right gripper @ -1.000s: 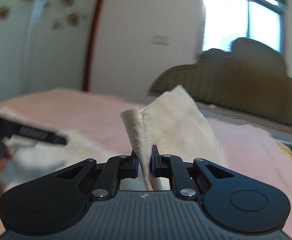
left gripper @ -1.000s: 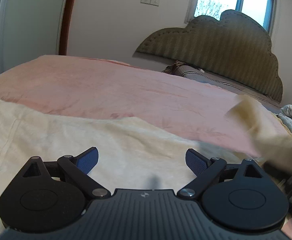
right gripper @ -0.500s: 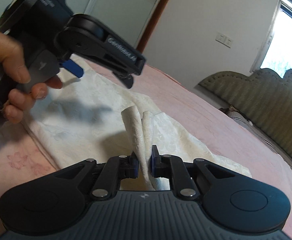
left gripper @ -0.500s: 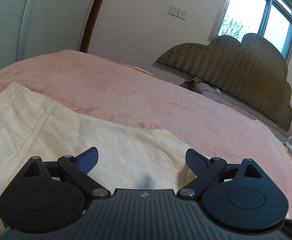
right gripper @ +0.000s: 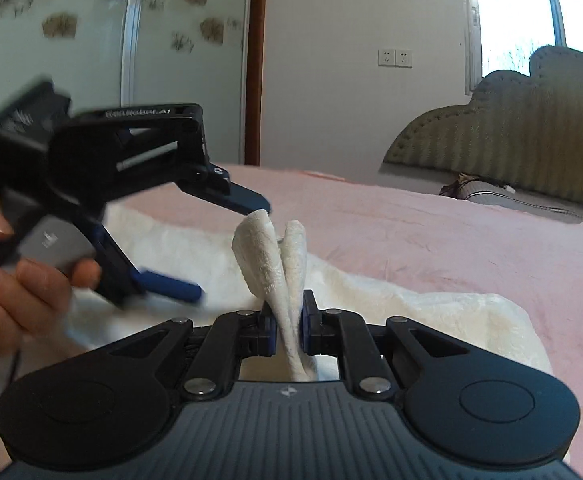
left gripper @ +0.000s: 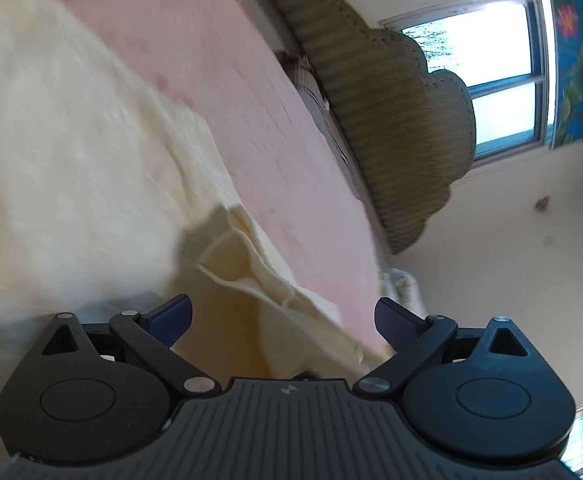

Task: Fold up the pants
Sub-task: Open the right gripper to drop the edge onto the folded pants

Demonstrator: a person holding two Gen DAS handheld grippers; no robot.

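Cream pants [left gripper: 71, 140] lie spread on the pink bed [left gripper: 275, 120]; they also show in the right wrist view [right gripper: 391, 304]. My right gripper [right gripper: 287, 328] is shut on a bunched fold of the pants [right gripper: 275, 248] that stands up between its pads. My left gripper [left gripper: 283, 316] is open and rolled sideways, with a raised pant edge [left gripper: 251, 276] just ahead between its jaws. In the right wrist view the left gripper [right gripper: 227, 244] is held in a hand, open, its upper finger [right gripper: 247, 200] touching the top of the held fold.
A padded olive headboard [right gripper: 531, 140] stands at the far end of the bed, under a window [left gripper: 503, 80]. A wardrobe with flower decals [right gripper: 91, 40] and a brown door frame [right gripper: 255, 60] stand behind. Bedding [left gripper: 403, 288] lies bunched near the headboard.
My left gripper has rolled sideways and moved in toward the fold held by the right gripper. The right gripper keeps its grip on the fold and has turned toward the wardrobe.
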